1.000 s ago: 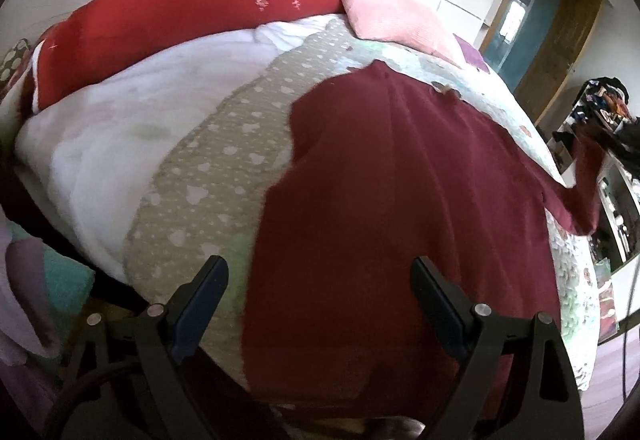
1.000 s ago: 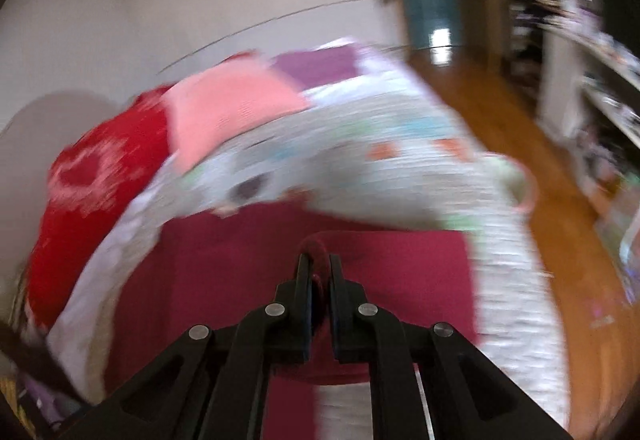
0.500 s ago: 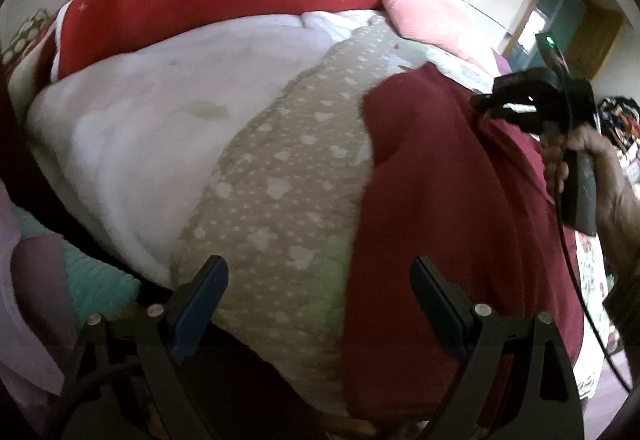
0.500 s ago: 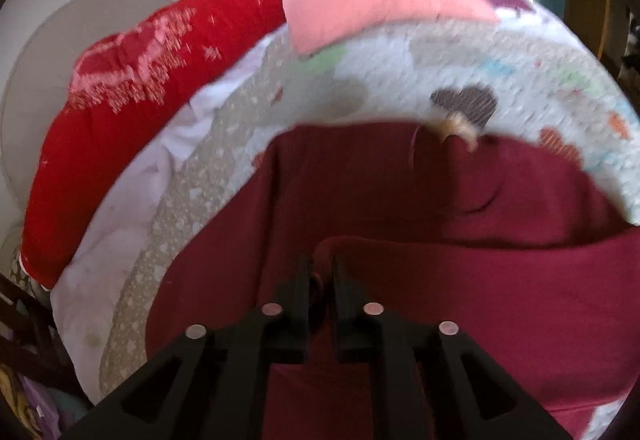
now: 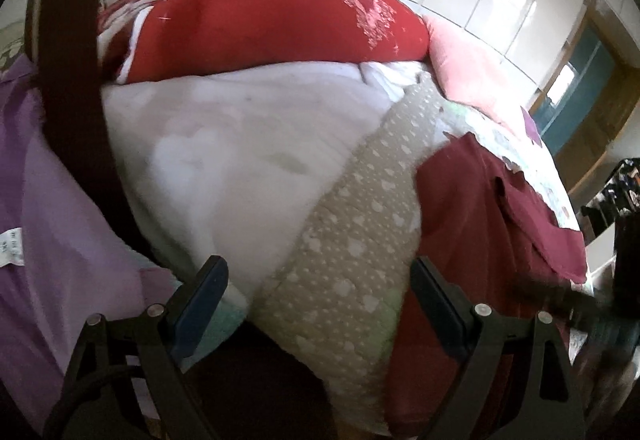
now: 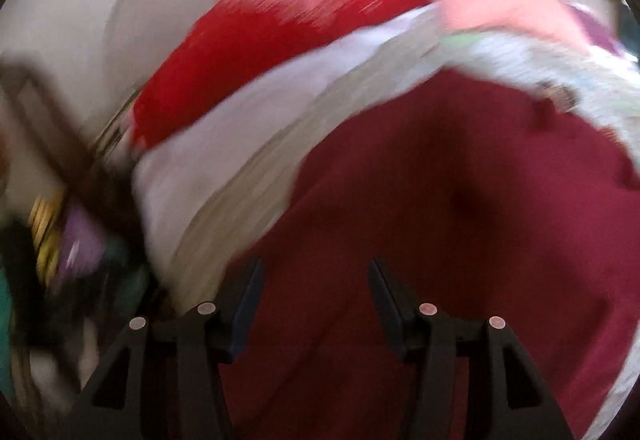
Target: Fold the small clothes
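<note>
The maroon garment (image 6: 460, 240) lies on the bed's quilt (image 5: 360, 240), one part folded over itself at its far side. The left gripper (image 5: 316, 280) has its jaws wide apart, holding nothing, above the quilt beside the garment. The right gripper (image 6: 316, 280) hovers over the garment, jaws parted and empty.

A matt, soft knit cloth is being shown by the maroon garment (image 5: 472, 224). A quilted, stitched cotton surface is being presented by the grey printed quilt (image 5: 360, 240), and a fluffy, plush nap by the white blanket (image 5: 224, 144). The red pillow (image 5: 272, 20) is being seen as smooth woven cloth.
</note>
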Motion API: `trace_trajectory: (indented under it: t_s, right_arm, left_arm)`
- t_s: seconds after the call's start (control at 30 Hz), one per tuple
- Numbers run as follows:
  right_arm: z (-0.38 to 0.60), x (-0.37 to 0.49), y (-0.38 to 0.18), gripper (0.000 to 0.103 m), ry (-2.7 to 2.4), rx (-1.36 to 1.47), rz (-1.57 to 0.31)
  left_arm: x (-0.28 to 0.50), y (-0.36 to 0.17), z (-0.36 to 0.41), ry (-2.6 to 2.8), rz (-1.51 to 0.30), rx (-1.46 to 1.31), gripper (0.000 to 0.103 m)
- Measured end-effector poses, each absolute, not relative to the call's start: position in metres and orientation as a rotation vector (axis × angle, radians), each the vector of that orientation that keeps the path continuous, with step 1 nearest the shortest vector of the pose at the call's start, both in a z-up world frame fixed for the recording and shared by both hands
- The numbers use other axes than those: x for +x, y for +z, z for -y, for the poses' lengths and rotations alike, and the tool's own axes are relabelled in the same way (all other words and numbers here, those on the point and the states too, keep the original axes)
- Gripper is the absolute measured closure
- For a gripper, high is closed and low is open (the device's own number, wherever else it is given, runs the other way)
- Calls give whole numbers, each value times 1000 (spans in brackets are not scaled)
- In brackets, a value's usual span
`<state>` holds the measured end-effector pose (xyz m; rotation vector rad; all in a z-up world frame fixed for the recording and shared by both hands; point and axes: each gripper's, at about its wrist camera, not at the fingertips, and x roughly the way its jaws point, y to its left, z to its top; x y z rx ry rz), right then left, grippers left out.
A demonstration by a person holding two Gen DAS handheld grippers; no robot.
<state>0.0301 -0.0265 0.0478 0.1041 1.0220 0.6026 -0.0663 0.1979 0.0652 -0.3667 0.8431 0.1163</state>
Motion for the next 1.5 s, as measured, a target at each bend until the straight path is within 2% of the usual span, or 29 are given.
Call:
trace_trajectory:
  t_s: [0.2, 0.33, 0.37, 0.4, 0.47, 0.63, 0.73, 0.83, 0.93, 1.03, 1.13, 1.2, 1.27, 1.33, 1.4, 1.43, 1.5]
  right_arm:
    - [10, 3, 7, 45, 595, 76, -1118]
    - [2, -7, 0, 46, 567, 25, -1086]
    - [0, -12, 3, 68, 560, 9, -1074]
    - [2, -8, 9, 94, 563, 6, -1071]
    - [7, -9, 22, 98, 576, 29, -1061]
    - [13, -12, 105, 98, 527, -128, -884]
    - [42, -5, 176, 98, 456, -187, -739]
    - [77, 0, 220, 98, 363, -221, -661]
    - [106, 14, 222, 98, 264, -280, -676]
    - [148, 41, 192, 98, 128, -349, -758]
    - [188, 70, 136, 98, -18, -425, -893]
    - [212, 84, 101, 90, -165, -475, -957]
    - [243, 84, 90, 90, -229, -352, -976]
    - [274, 74, 94, 78, -204, -137, -953]
    - [299, 58, 97, 45, -195, 36, -902]
    - [306, 50, 96, 42, -192, 88, -880]
    - [316, 37, 88, 41, -169, 175, -875]
  left_arm:
    - [-67, 66, -188, 94, -850, -355, 11]
    - [-67, 64, -184, 80, -855, -353, 11]
    - [-67, 64, -184, 78, -857, -355, 11]
    - [-67, 63, -184, 76, -859, -356, 11]
    - [-67, 64, -183, 78, -857, -355, 11]
    - [-64, 67, -177, 70, -847, -340, 11]
    - [-61, 68, -170, 54, -849, -323, 11]
    - [-56, 67, -161, 32, -856, -310, 11]
    - [-53, 68, -149, 7, -855, -281, 11]
    - [-48, 67, -136, -12, -860, -246, 11]
    - [-46, 66, -128, -23, -869, -226, 11]
    - [-44, 66, -122, -26, -874, -204, 11]
    - [-40, 67, -117, -31, -878, -183, 11]
    - [-34, 68, -111, -44, -883, -165, 11]
    - [-23, 69, -103, -74, -893, -163, 11]
    - [-18, 69, -99, -88, -897, -165, 11]
    - [0, 66, -89, -120, -914, -169, 11]
